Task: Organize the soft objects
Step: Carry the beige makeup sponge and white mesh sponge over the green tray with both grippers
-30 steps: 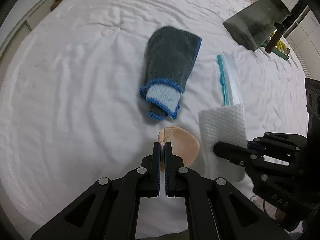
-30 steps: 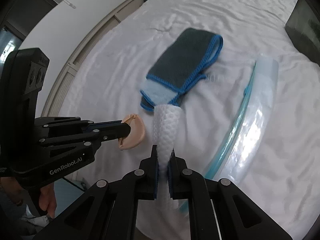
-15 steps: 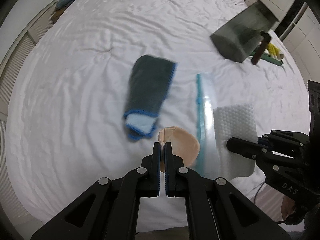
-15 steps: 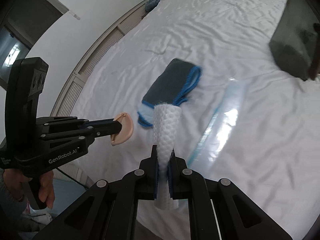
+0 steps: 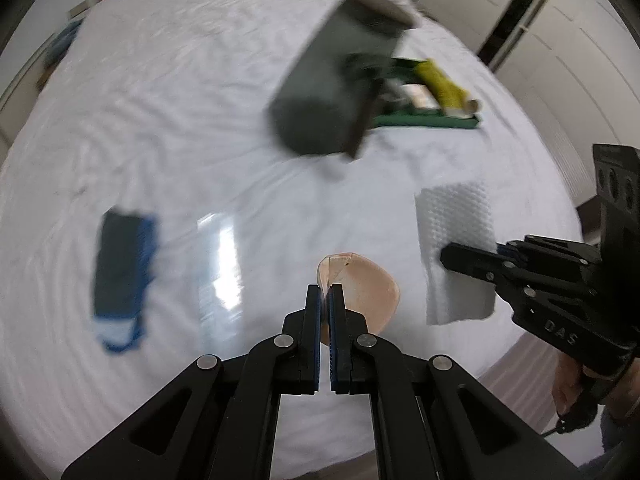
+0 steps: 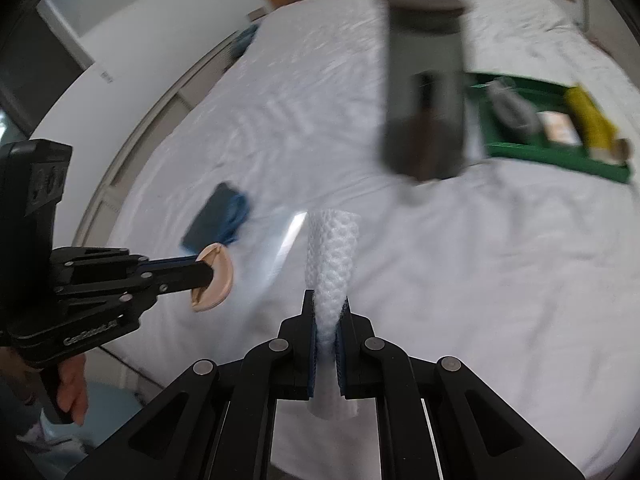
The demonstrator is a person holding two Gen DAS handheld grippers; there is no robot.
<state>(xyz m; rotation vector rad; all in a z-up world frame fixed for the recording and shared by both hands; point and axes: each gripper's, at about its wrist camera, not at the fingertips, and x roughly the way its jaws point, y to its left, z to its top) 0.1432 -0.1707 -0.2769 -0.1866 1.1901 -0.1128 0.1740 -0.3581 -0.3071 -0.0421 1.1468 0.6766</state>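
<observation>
Both grippers are carrying something above the bed. Left gripper is pinching the edge of a peach-coloured soft pad, its jaws nearly together, and the right-wrist view is showing that pad clear of the sheet. Right gripper is clamping a white textured cloth, which is hanging free on either side of the narrow jaws.

Judging by how things are lying, the task is looking roughly midway. Two soft items are lifted but not yet set down anywhere. A dark mitt with blue trim is lying on the sheet well to the left, with a clear zip bag beside it, flat and seemingly unfilled. Farther off, a dark upright bin is standing beside a green tray of other things; the bin is probably where these items are heading, though blur is hiding its contents.
</observation>
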